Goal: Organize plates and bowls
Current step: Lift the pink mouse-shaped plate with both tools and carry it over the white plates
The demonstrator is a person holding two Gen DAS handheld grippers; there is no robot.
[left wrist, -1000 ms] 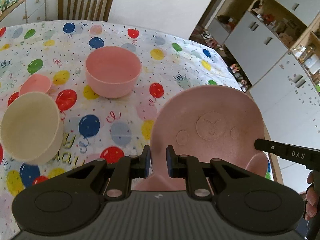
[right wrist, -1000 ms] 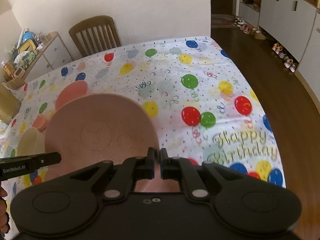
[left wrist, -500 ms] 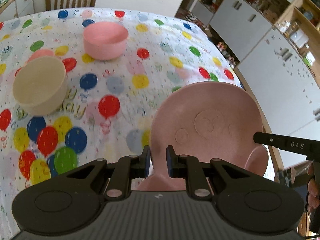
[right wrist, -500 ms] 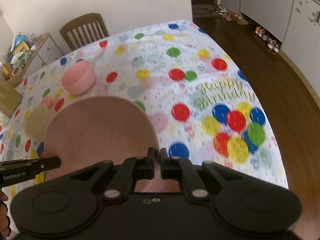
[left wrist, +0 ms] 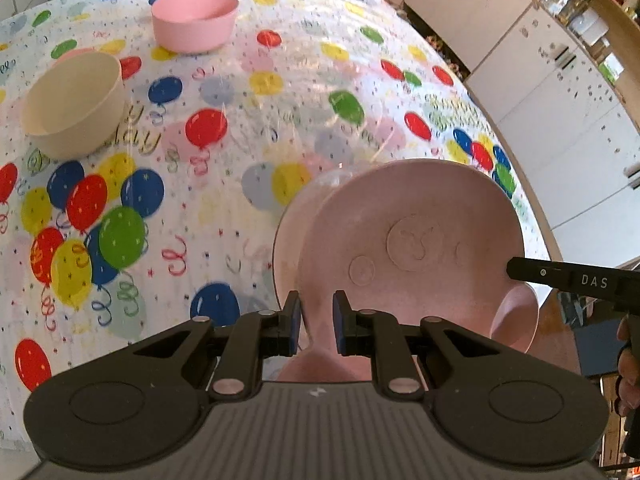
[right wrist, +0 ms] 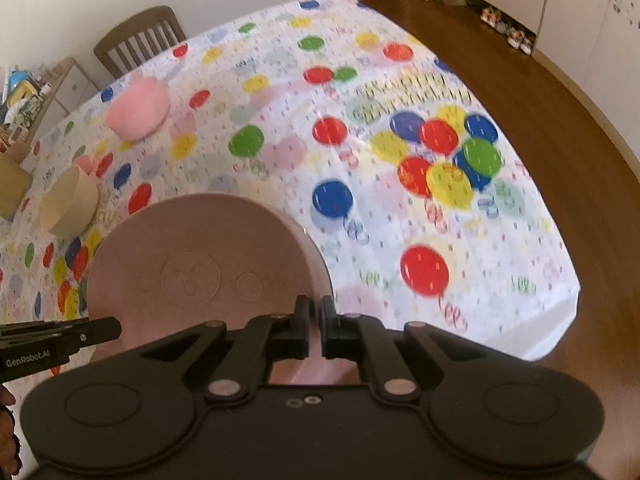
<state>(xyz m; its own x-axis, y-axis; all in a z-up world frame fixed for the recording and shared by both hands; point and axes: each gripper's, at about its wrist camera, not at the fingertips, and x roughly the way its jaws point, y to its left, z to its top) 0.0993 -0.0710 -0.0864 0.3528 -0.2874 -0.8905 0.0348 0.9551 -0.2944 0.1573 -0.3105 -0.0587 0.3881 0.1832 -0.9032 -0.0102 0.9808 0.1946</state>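
Note:
A pale pink plate (left wrist: 416, 248) with an embossed bear face is held up above the table by both grippers. My left gripper (left wrist: 316, 322) is shut on its near left ear-shaped rim. My right gripper (right wrist: 315, 330) is shut on its near right rim; the plate (right wrist: 200, 264) fills the lower left of the right wrist view. A pink bowl (left wrist: 194, 20) stands far back on the table, and a cream bowl (left wrist: 74, 104) stands at the left. Both bowls show in the right wrist view, pink (right wrist: 138, 110) and cream (right wrist: 70, 204).
The table (left wrist: 248, 128) wears a balloon-print birthday cloth. A small pink dish (right wrist: 86, 162) lies behind the cream bowl. A wooden chair (right wrist: 138, 40) stands at the far end. White cabinets (left wrist: 560, 80) and wood floor (right wrist: 560, 100) lie to the right.
Both grippers have pulled back and up with the plate; the bowls look farther away and more of the table's near end shows. The jaws have stayed shut.

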